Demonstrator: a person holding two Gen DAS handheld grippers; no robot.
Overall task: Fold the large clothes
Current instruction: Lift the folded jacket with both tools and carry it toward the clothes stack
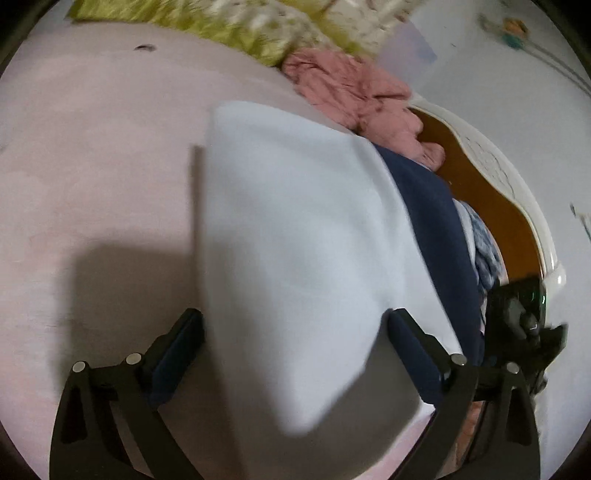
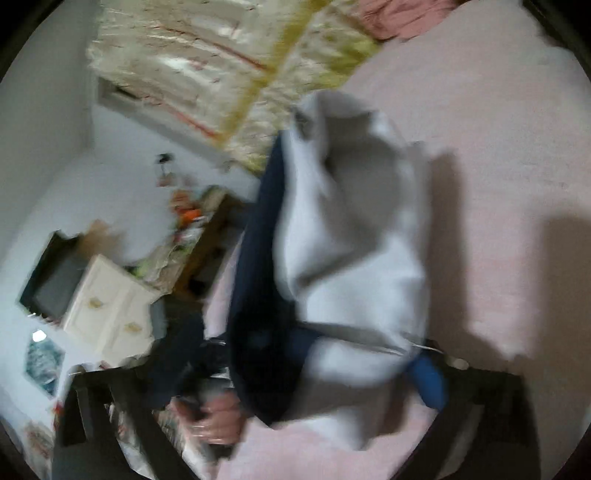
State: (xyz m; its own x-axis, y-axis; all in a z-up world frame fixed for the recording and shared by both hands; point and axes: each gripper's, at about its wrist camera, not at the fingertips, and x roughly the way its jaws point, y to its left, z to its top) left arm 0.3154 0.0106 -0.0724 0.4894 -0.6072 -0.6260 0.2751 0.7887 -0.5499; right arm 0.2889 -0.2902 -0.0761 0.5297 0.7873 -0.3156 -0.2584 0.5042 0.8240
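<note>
A folded white garment (image 1: pixel 295 229) with a dark navy part (image 1: pixel 436 229) along its right side lies on the pink bed sheet (image 1: pixel 92 155). My left gripper (image 1: pixel 295 325) is open, its fingers (image 1: pixel 177 350) standing on either side of the garment's near end. In the blurred right wrist view the white and navy garment (image 2: pixel 354 258) hangs bunched right in front of the camera. It hides most of my right gripper (image 2: pixel 332 354); only a blue pad (image 2: pixel 428 380) shows. I cannot tell how its jaws stand.
A crumpled pink cloth (image 1: pixel 362 99) and a green floral quilt (image 1: pixel 229 26) lie at the far end of the bed. A wooden bed frame (image 1: pixel 491 192) runs on the right. The other hand-held gripper (image 1: pixel 524 325) shows there. A white cabinet (image 2: pixel 110 306) stands beside the bed.
</note>
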